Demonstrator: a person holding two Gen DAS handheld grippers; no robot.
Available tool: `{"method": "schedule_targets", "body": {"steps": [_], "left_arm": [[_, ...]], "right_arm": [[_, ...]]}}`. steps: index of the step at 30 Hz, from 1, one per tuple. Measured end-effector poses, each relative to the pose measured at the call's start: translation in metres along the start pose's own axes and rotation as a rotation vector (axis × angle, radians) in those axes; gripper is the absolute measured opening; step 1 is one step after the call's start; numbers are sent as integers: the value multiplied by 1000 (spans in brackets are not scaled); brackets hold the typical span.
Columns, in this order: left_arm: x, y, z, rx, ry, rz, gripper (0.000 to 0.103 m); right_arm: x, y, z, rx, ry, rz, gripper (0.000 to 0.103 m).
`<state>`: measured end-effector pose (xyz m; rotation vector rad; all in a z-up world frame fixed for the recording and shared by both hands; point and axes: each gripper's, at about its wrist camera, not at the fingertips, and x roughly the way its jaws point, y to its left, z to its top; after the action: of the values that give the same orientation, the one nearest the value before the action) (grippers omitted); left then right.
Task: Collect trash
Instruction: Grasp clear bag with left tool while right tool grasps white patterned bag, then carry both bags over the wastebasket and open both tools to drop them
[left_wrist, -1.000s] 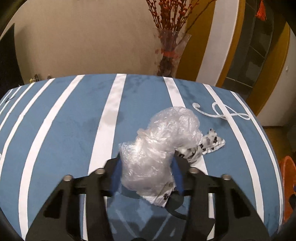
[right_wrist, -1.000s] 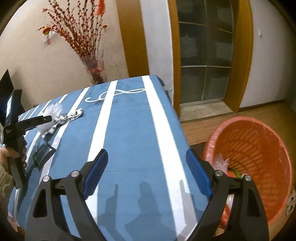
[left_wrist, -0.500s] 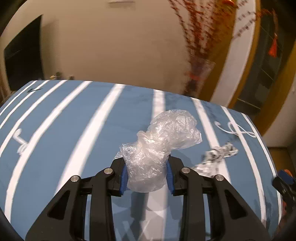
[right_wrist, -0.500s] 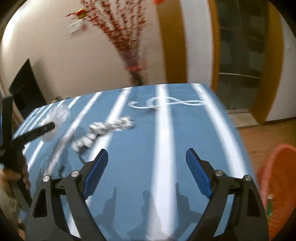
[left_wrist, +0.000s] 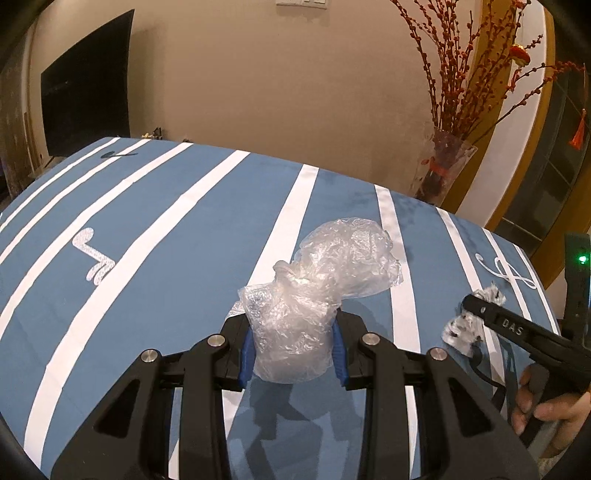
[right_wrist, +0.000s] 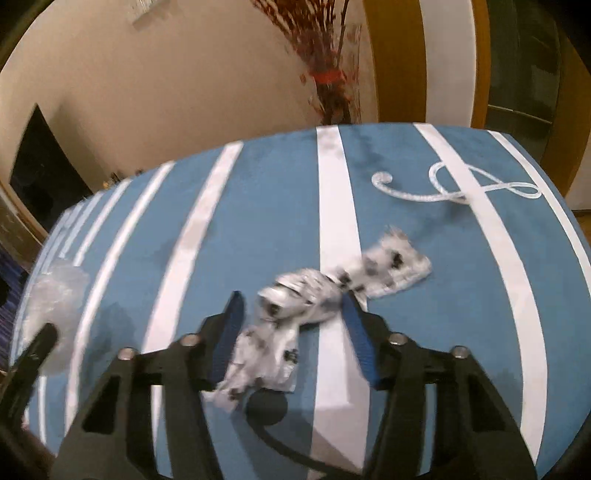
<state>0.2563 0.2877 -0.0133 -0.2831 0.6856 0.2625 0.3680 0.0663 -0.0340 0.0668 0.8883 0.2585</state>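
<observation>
The clear bag (left_wrist: 321, 291) is a crumpled wad of thin film, pinched at its lower, narrower end between the blue pads of the left gripper (left_wrist: 293, 350), whose jaws are clamped on it; it appears lifted clear of the table (left_wrist: 155, 236), over the middle of the near edge. It looks nearly weightless, soft and slippery, so a squeeze low on the bunched part should hold better than one on the puffed top. The second piece of trash, a spotted wrapper (right_wrist: 332, 291), lies flat and twisted on the table toward the right edge, just short of the embroidered clef (right_wrist: 458, 186). It also seems light and crinkly, likely to slide on the cloth; its twisted waist is the best place to take it. The right gripper (right_wrist: 291, 332) straddles that waist with jaws apart, pads not visibly touching, though the view is blurred. A dark looped strap (right_wrist: 273, 417) lies beneath the wrapper's near end. A vase (left_wrist: 441, 166) of red branches stands beyond the far edge.
</observation>
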Motion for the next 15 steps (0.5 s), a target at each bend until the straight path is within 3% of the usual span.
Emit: {"method": "schedule_targets", "body": {"steps": [2, 5, 15], "left_arm": [[-1, -2, -3, 6, 1, -6, 33], [-3, -7, -5, 15, 4, -22, 33], [-34, -59, -23, 65, 8, -128, 33]], "right_arm": [[-3, -7, -2, -19, 1, -9, 29], [-15, -26, -10, -6, 2, -7, 24], [-86, -116, -52, 40, -29, -51, 22]]}}
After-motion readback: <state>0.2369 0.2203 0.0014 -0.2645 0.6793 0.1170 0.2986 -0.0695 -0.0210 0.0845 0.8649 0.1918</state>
